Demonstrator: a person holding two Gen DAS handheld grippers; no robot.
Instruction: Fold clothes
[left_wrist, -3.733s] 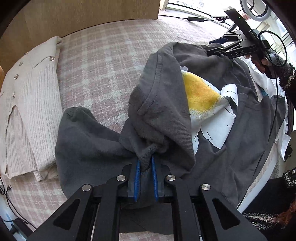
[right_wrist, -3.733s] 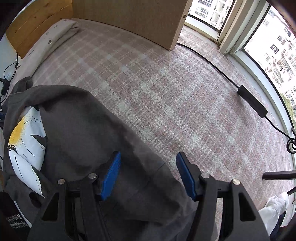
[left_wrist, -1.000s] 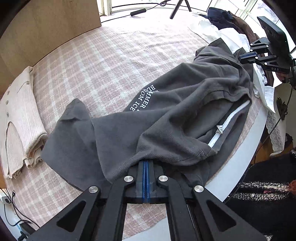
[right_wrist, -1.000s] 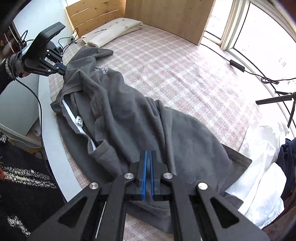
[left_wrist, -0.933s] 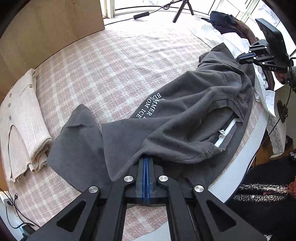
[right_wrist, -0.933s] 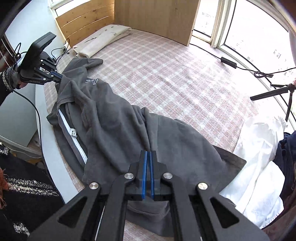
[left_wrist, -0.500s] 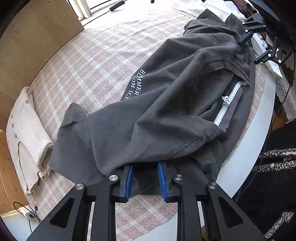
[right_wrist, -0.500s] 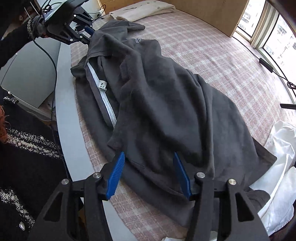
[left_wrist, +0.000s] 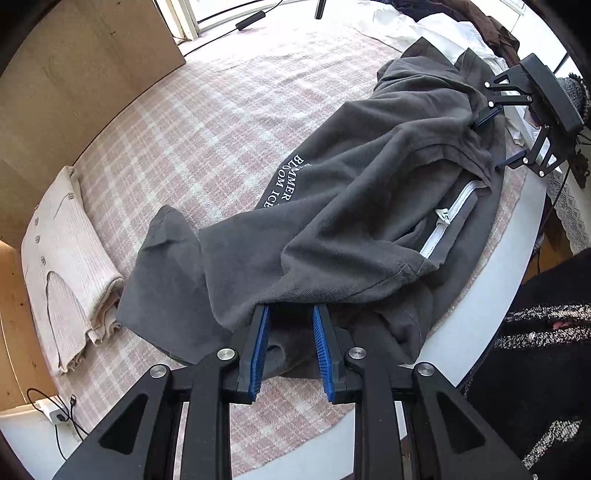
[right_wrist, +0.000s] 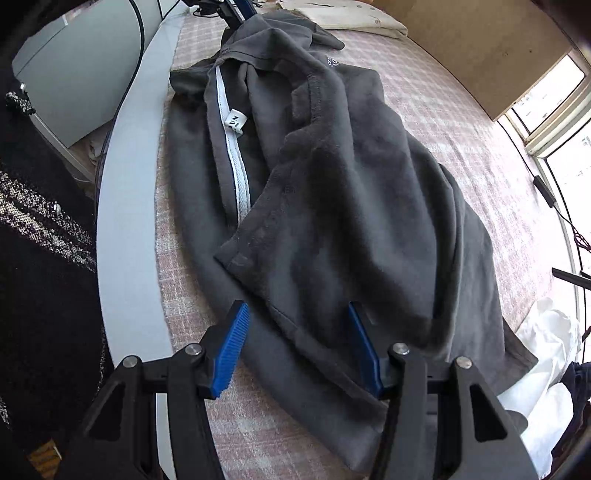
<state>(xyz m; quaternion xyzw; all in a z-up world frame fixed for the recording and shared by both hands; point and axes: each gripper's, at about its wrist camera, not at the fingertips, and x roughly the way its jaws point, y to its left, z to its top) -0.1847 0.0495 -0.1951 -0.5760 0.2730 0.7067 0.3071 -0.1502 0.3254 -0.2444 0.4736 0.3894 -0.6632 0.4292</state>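
Folding is partly done, by my reading: shirt (left_wrist: 354, 206) lies in a long rumpled band ahead of both claws on the checked cloth (left_wrist: 207, 110), its upper layer laid over but uneven, white neck tape (right_wrist: 234, 162) showing, so smoothing and at least 1 more fold seem left. Left claw (left_wrist: 290, 343) stands slightly open, pads clear of the fabric between them. Right claw (right_wrist: 295, 343) stands wider, straddling the hem, gripping nothing. Cardigan (left_wrist: 62, 266), left of the left claw, already lies folded. No containers show.
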